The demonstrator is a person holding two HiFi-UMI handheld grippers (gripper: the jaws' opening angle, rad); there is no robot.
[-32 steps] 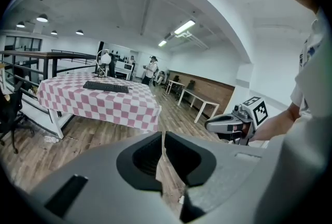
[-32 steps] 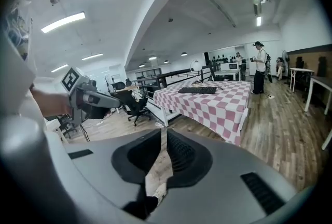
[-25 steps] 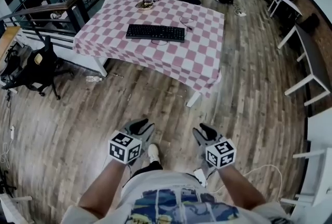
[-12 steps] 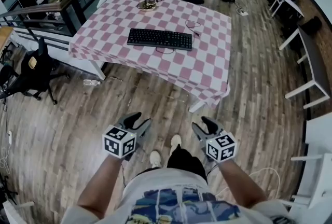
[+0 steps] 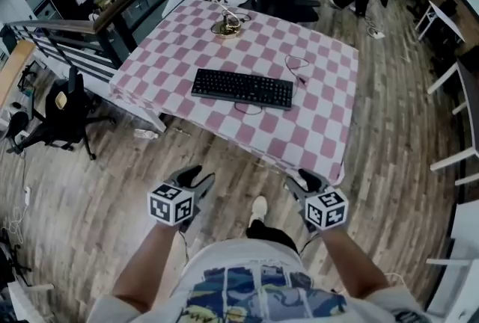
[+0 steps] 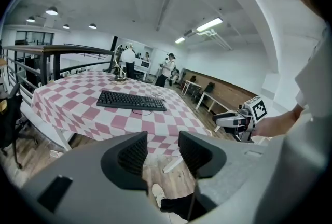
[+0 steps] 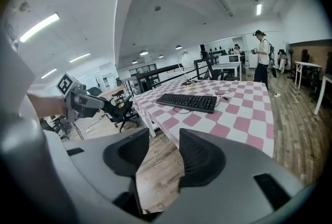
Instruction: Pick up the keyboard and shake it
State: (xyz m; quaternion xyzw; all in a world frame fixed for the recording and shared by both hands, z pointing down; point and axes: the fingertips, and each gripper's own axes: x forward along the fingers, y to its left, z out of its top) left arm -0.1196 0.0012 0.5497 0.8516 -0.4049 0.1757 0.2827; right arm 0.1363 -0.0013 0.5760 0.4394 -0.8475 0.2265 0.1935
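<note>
Stepped closer to worktop [image 5: 329, 82] with keyboard [image 5: 242, 88]; held left hand-held gripper [image 5: 196, 178] open, empty; was closing jaws of empty right hand-held gripper [image 5: 303, 181].

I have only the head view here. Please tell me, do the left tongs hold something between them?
Observer: No. In the left gripper view the left tongs stand apart, and only wooden floor shows between them.
Operator: Thank you. And the right tongs?
Observer: The right tongs are closing at this moment, with nothing between them.
Operator: Is the keyboard raised at any side?
Observer: No. Seen low from the right gripper view, the keyboard lies flat on the checked tablecloth.
</note>
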